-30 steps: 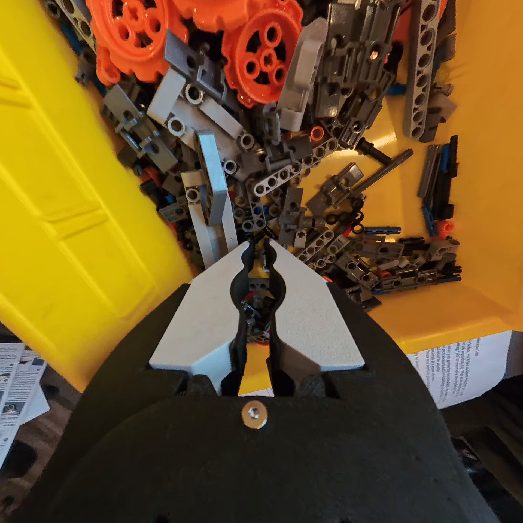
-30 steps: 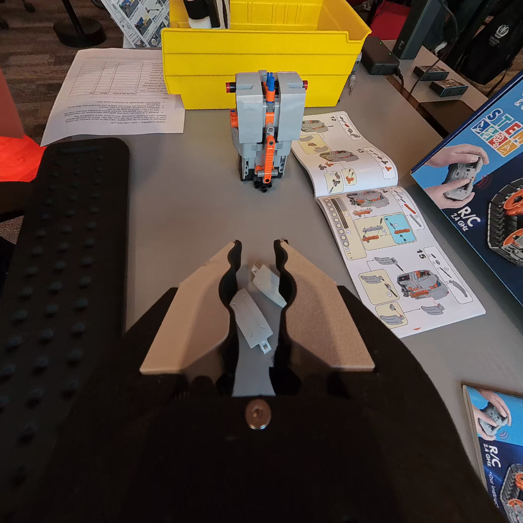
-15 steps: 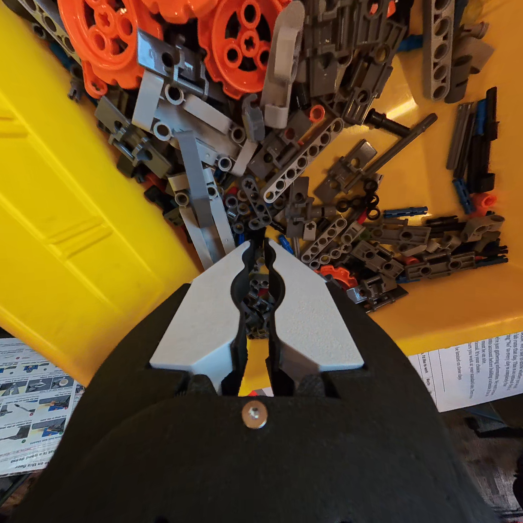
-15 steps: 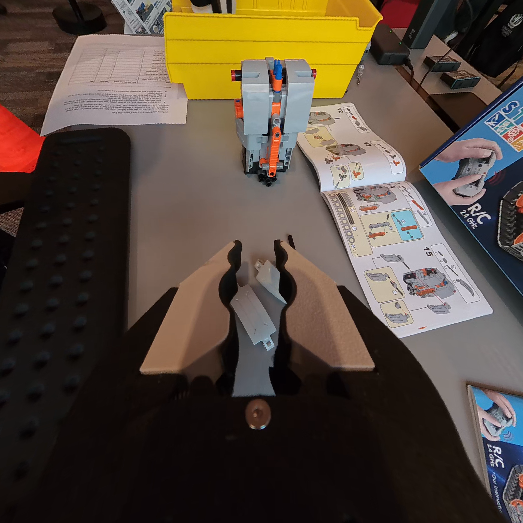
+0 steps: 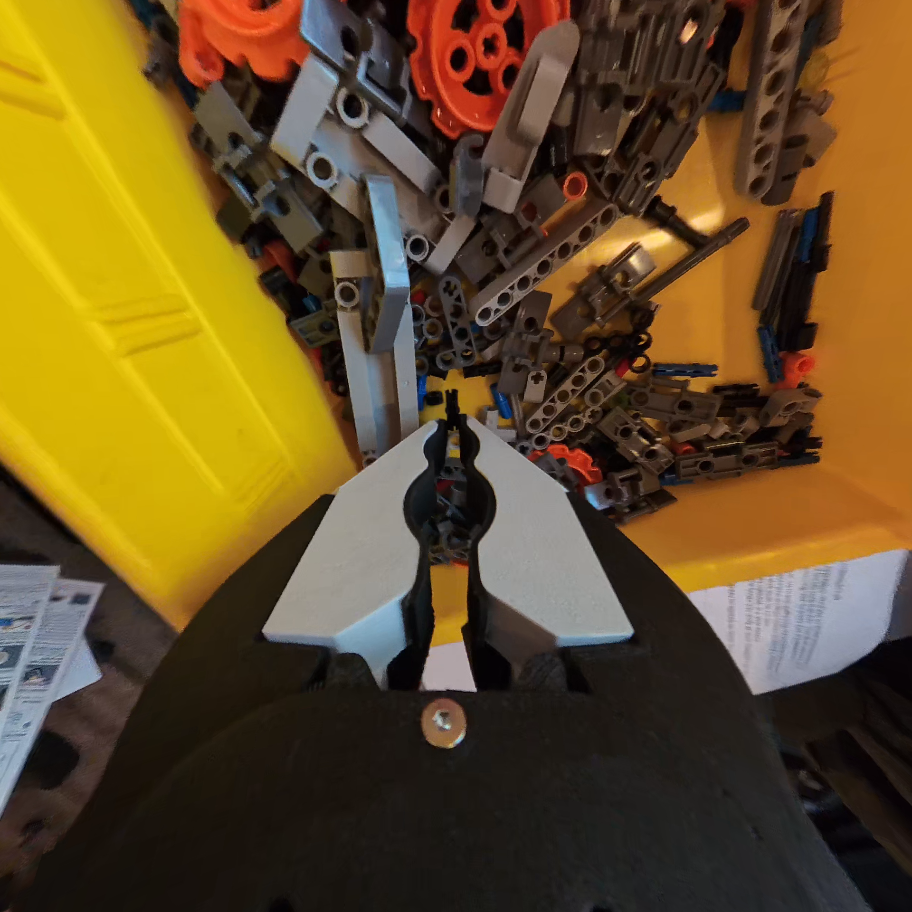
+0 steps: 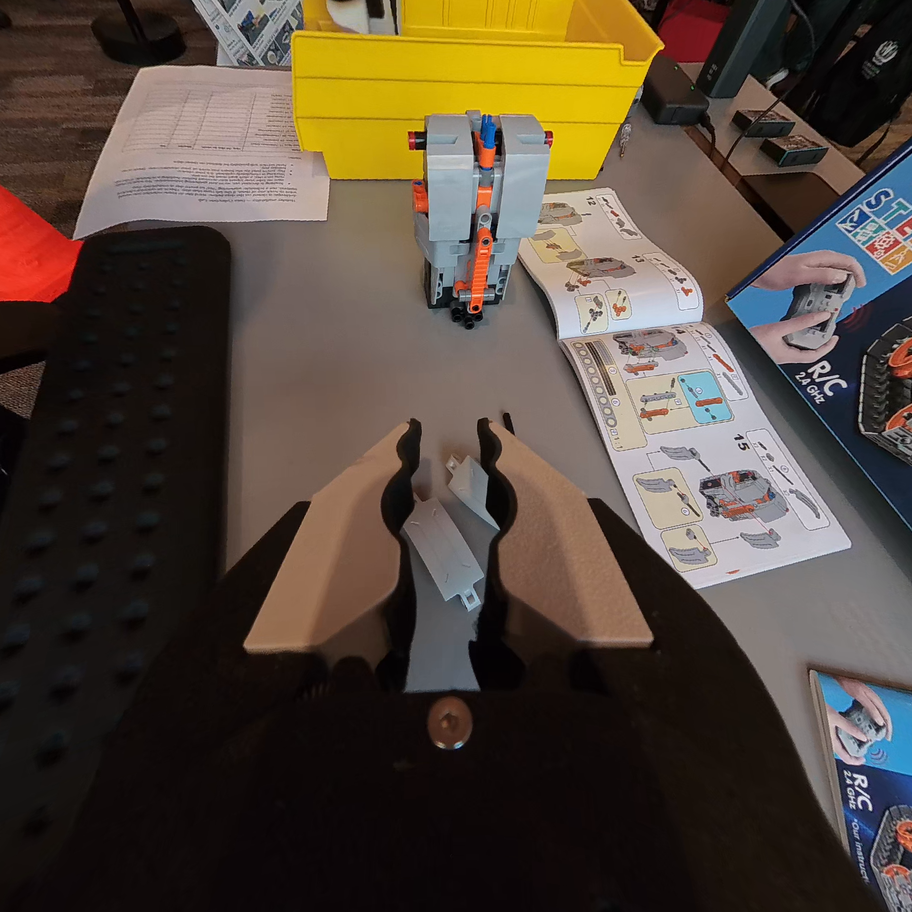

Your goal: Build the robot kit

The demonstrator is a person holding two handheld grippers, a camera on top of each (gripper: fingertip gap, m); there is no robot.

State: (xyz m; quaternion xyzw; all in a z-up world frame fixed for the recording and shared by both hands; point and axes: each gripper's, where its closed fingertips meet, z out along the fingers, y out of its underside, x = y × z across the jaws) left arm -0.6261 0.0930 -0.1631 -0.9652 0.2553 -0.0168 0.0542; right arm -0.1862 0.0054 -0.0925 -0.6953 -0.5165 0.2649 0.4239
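The left tongs (image 5: pixel 451 424) hang over the open yellow bin (image 5: pixel 148 306), tips pinched on a small black pin (image 5: pixel 451 402) that sticks out past them; below it a jumble of building pieces (image 5: pixel 567 306) covers the bin floor: grey perforated beams, dark connectors, blue pins, and orange toothed wheels (image 5: pixel 474 59) toward the far end; the nearest pieces to the tips are a pale grey panel (image 5: pixel 390 286) just to their left and a bare patch of yellow floor directly ahead; printed sheets (image 5: pixel 770 627) lie outside the bin on both sides, over a dark carpeted floor.

In the right wrist view the same bin (image 6: pixel 469 94) stands at the far edge of a smooth grey desk (image 6: pixel 321 375); a grey and orange brick model (image 6: pixel 481 212) stands upright just in front of it, touching nothing else; an open instruction booklet (image 6: pixel 666 395) lies on the model's right, with a blue product box (image 6: pixel 839 306) beyond that at the desk edge, and a printed page (image 6: pixel 207 148) on the bin's left; a black studded mat (image 6: pixel 108 444) runs along the desk well left of the model.

The right tongs (image 6: pixel 448 434) are spread apart and grip nothing; they hover nearer the camera than the model, and two pale grey curved panels (image 6: pixel 444 552) lie on the desk between the fingers; I cannot tell whether the fingers touch them; past the bin are patterned carpet, a black stand base and dark electronics with cables.
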